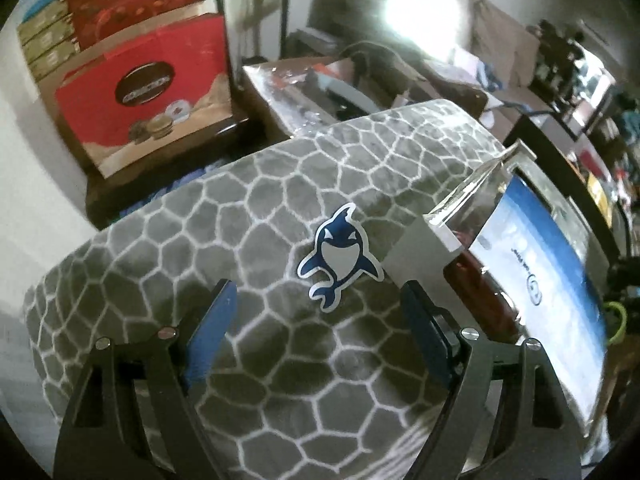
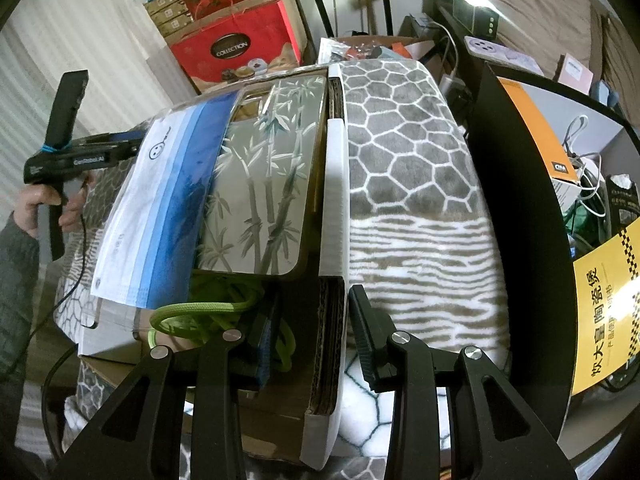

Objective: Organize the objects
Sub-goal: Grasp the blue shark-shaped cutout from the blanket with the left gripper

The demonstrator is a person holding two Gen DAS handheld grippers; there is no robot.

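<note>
A white cardboard box (image 2: 334, 216) lies open on a grey honeycomb-patterned blanket (image 2: 404, 148). In it lie a bamboo-print phone case (image 2: 264, 176), a blue-and-white mask packet (image 2: 160, 216) and a green cord (image 2: 208, 312). My right gripper (image 2: 312, 332) is open, its fingers on either side of the box's right wall. My left gripper (image 1: 316, 328) is open over the blanket (image 1: 240, 220), which bears an orca sticker (image 1: 340, 256). The box wall (image 1: 424, 252) and the mask packet (image 1: 536, 272) are to its right. The left gripper also shows in the right wrist view (image 2: 132, 140) at the box's far left side.
Red gift boxes (image 2: 236, 48) are stacked at the back left on a dark stand. A black curved panel (image 2: 516, 216) and a yellow leaflet (image 2: 604, 304) are to the right. A cluttered cardboard box (image 1: 304, 80) sits behind the blanket.
</note>
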